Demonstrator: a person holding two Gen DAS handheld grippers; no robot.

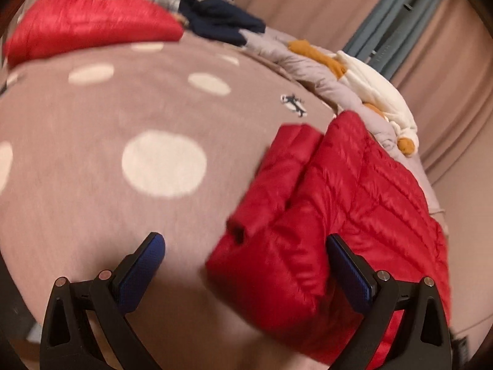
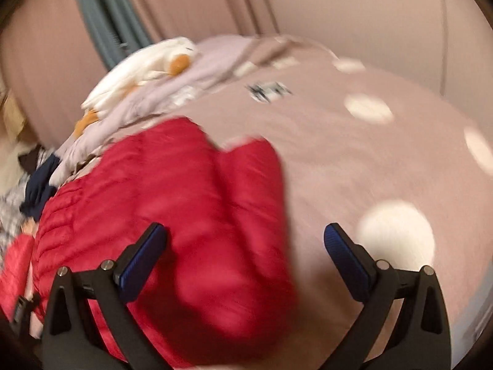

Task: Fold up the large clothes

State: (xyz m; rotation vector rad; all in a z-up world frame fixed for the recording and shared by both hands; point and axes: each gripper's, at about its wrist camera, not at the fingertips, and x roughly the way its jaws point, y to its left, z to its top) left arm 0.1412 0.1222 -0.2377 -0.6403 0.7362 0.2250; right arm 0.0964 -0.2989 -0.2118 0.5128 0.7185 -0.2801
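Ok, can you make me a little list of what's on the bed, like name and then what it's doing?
surface: brown bedcover with cream dots
main garment: red puffer jacket, lying crumpled on the bedcover
second red item: red quilted piece at the far edge, blurred
other clothes: dark navy garment, grey garment, white and mustard garment, heaped along the edge
left gripper: jaws open, at the jacket's edge, holding nothing
right gripper: jaws open over the jacket, holding nothing
folding: not yet done
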